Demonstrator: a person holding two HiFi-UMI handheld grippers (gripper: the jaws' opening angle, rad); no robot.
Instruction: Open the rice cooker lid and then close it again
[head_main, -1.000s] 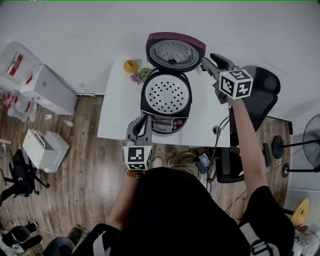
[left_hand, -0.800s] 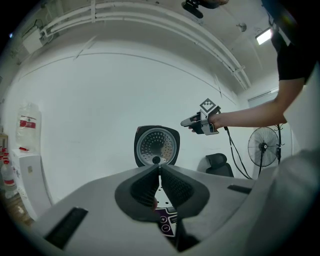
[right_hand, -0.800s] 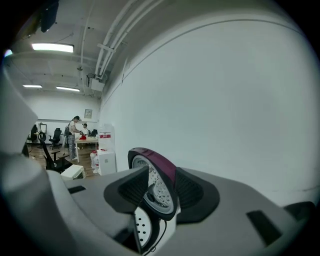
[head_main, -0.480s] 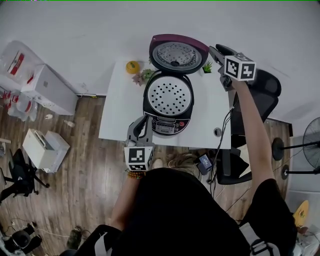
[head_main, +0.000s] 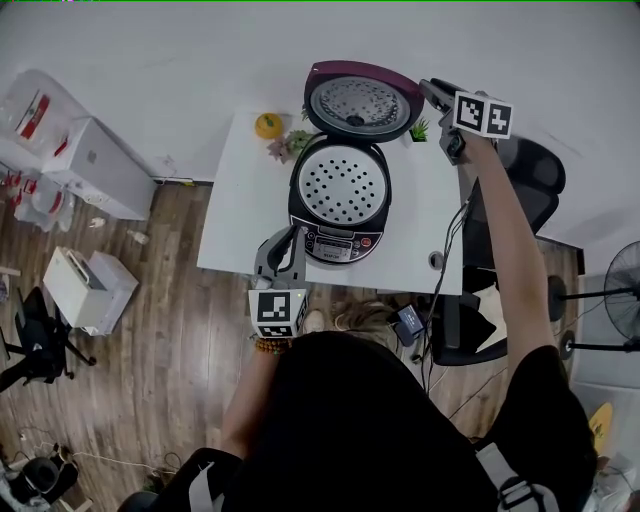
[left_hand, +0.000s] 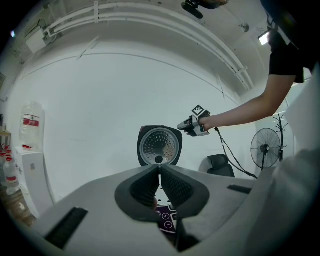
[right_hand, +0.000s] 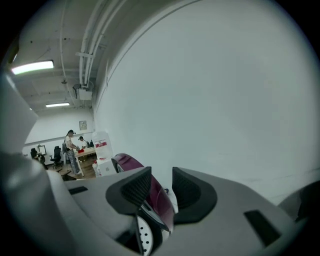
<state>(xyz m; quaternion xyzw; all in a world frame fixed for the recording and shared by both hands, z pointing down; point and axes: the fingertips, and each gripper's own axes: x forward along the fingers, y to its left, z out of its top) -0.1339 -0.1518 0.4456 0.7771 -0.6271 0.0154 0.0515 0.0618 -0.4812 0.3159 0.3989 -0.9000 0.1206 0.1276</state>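
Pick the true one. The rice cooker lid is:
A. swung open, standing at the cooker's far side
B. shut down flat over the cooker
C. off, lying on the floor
A: the rice cooker lid is tipped back on its hinge at the far side, leaving the perforated steamer tray uncovered.

Left gripper (head_main: 288, 238): held low and close in front of the body, pointing level and away. Its jaws are together with nothing between them. Marker cube (head_main: 277, 311) faces up, and the wrist behind it is mostly hidden under the torso.

Right gripper (head_main: 428, 90): right arm (head_main: 497, 235) stretched out nearly straight, forearm bare, gripper tipped slightly down. Jaws are apart and have just been closing. The rice cooker lid (right_hand: 159, 197) shows in the gap, and neither pad is clearly pressing on it.
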